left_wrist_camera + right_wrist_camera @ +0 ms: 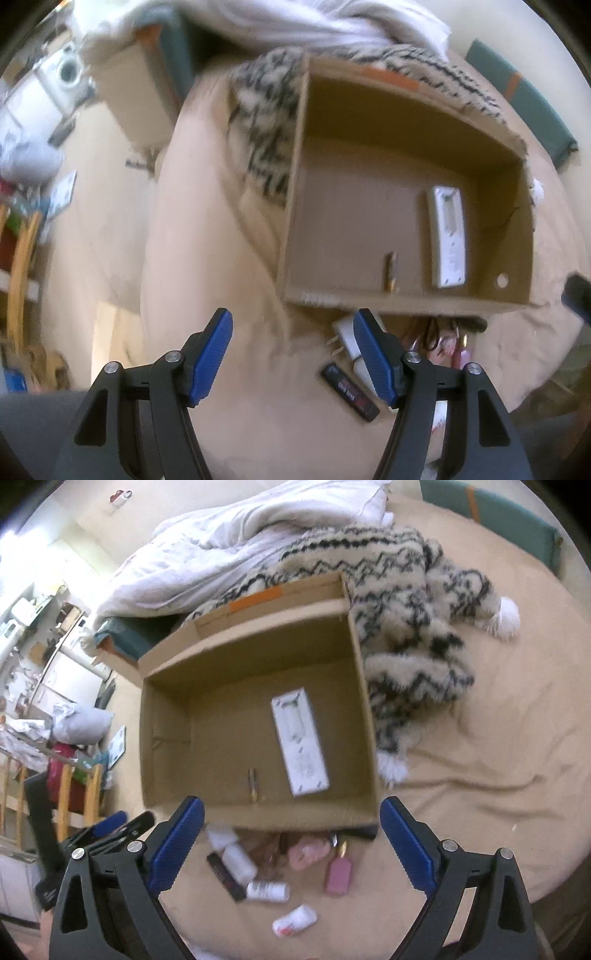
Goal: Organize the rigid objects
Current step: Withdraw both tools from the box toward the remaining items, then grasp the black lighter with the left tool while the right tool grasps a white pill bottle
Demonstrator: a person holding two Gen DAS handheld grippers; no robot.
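right wrist view: your right gripper [291,840] hangs wide open, empty, above small bottles [267,891] on the bed beside the cardboard box [364,709]. they look light, stiff and slippery; pinch one mid-body. your left gripper [293,356] is open too, holding nothing.

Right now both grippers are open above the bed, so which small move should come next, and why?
Probably lower the right gripper onto the pink bottle just ahead of it. Its fingers stand wide apart and hold nothing. The cardboard box holds only a white remote and a small clip, while several items lie loose on the sheet before it.
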